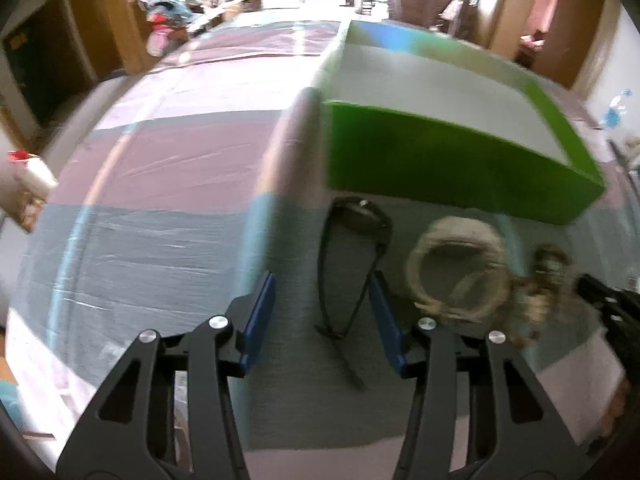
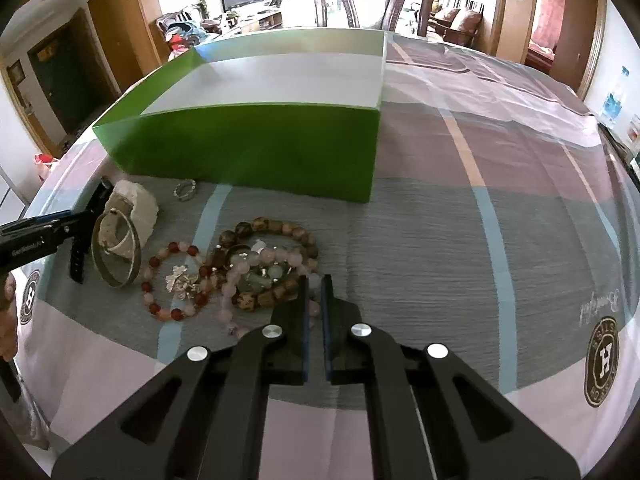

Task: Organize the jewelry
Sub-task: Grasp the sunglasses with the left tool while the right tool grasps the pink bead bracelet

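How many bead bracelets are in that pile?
3 I can tell: a red-and-pink bracelet on the left, a brown wooden bracelet behind, a pale pink bracelet in the middle. Others may hide underneath.

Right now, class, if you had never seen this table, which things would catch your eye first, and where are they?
The green box stands out first, open-topped on the striped cloth behind everything else. In front of it lies a tangle of bead bracelets, with a metal bangle and a black watch to their left. The right gripper is shut at the tangle's near edge; the left gripper stands open around the watch strap.
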A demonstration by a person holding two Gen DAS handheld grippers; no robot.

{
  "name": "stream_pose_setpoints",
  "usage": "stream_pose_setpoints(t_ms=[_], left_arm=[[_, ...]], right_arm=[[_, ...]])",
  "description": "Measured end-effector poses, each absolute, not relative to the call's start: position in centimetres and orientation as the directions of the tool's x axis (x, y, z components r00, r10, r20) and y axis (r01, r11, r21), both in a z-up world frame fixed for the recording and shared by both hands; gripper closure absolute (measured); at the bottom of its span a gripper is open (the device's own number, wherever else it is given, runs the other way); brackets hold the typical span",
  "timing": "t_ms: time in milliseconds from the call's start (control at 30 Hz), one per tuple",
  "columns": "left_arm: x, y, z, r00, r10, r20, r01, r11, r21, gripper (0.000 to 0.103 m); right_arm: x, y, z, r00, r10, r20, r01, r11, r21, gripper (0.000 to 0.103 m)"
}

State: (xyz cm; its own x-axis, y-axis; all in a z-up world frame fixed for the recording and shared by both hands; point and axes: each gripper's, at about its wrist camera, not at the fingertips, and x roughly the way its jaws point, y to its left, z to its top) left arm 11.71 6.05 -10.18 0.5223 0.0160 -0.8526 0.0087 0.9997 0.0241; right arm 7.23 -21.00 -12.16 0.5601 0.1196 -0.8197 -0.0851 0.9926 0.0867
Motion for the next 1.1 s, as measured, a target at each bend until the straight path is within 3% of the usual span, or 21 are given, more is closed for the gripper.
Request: stream_pose_setpoints(t_ms=[67,233,367,567,667,733,800,1100], left_arm=[[12.3,6.6,-10.7,0.517,0.089,-0.851,-0.036,0.996,0.083,0.055],[13.2,6.8,-10.7,0.509,0.02,-0.86,-0.011,1.0,0.017,0.051],[14.2,6.2,-10.4,0.524,-0.001,-0.852,0.012,1.0,0.006,0.042],[15.7,5.1,-10.7,0.537,-0.039,-0.843,0.041,0.999,-0.02,0.042],[16.1,5.0,-11.3,0.522,-0.036,-0.852,0.046,0.999,-0.014,0.066],[15.7,4.9,-11.2,0.524,-0.042,-0.851,0.047,0.999,-0.02,0.075],[15.5,5.1,-11.1,0.521,-0.061,-0.852,0.048,0.998,-0.042,0.076],[13.3,5.2,-8.6,0.576,-0.04,-0.817,0.036,0.999,-0.024,0.077]], right_arm=[[7.2,-21.1,-12.2,0.56,0.115,-0.82,-0.081,0.993,0.084,0.097],[7.4,-21.1,-12.3,0.559,0.115,-0.821,-0.076,0.993,0.087,0.096],[7.6,-21.3,-12.5,0.551,0.109,-0.827,-0.073,0.994,0.083,0.088],[7.6,-21.2,-12.6,0.555,0.11,-0.824,-0.079,0.994,0.08,0.077],[7.5,-20.9,-12.6,0.559,0.102,-0.823,-0.087,0.994,0.064,0.077],[7.4,-20.6,-12.6,0.56,0.107,-0.821,-0.1,0.993,0.061,0.078],[7.2,-20.2,-12.6,0.558,0.121,-0.821,-0.117,0.991,0.066,0.095],[6.5,-20.8,-10.8,0.587,0.144,-0.796,-0.106,0.989,0.101,0.095]])
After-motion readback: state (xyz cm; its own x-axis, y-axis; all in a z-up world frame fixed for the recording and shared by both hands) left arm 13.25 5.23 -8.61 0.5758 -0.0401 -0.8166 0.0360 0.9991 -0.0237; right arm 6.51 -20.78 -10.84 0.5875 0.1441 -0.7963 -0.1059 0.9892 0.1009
